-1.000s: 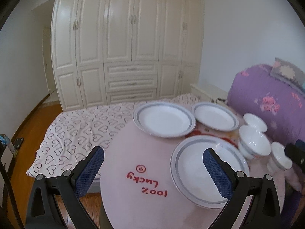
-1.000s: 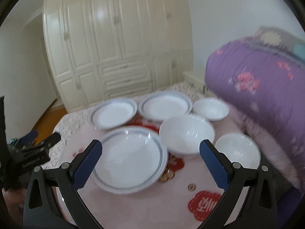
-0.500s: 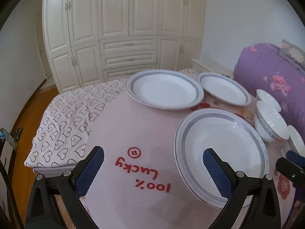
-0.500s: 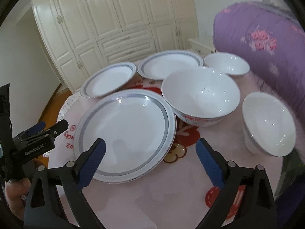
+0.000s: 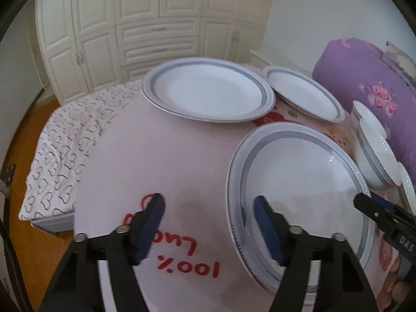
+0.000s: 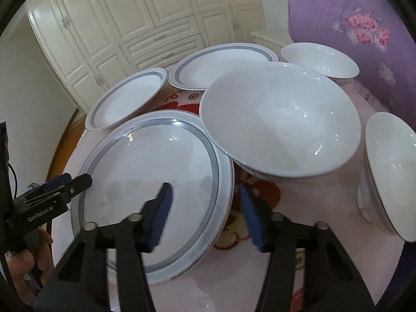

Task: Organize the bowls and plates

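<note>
Moved closer, both jaws narrowed: left gripper (image 5: 209,221) and right gripper (image 6: 205,213) straddling nearest plate's (image 6: 145,166) opposite rims (nothing gripped yet).

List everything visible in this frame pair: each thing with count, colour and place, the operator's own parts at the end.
Plates: three, white with grey rim bands; one near the grippers, two farther back.
Bowls: three, white; a large one right of the near plate, a smaller one behind, one at the right edge.
Table: one, round, pink cover with red print.
Bed: white sheet with heart pattern, beyond the table.
Quilt: purple, pink flowers, right.
Wardrobe: cream, back wall.
Left hand-held gripper: black, blue pads, open astride the near plate's left rim.
Right hand-held gripper: same, open astride its right rim.
</note>
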Motion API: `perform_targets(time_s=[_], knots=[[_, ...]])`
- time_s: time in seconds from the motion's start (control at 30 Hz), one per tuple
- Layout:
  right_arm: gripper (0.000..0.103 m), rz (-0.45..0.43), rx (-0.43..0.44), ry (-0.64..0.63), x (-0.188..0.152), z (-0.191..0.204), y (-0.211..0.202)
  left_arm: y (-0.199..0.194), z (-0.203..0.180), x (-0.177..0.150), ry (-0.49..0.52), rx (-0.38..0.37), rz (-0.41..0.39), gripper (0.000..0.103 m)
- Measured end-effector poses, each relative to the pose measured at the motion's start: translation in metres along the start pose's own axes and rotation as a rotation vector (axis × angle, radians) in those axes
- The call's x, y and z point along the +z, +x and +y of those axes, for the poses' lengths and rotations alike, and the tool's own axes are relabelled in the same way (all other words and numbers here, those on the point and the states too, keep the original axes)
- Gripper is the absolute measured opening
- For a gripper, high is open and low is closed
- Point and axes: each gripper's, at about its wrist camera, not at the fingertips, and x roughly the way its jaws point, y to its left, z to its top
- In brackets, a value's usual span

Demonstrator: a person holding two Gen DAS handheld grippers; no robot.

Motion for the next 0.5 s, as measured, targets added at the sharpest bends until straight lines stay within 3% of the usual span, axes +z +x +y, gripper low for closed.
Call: perform_targets(time_s=[0.03,0.17,0.5], knots=[[0.041,0.006,-0.003,0.002,0.0013,0.0001,0.0032,0.0032,0.0005,0.0017,0.001,-0.021,0.011,0.052],[0.032,0.029,-0.004,0.01,0.0003,-0.0037,0.0109,0.009,-0.0022,0.0065,0.022,-0.115,0.025,0.018],[0.027,0.046,0.034,0.042,-0.0025,-0.0067,0.0068,0.0021,0.0072,-0.0009,0.001,-0.106,0.015,0.017]])
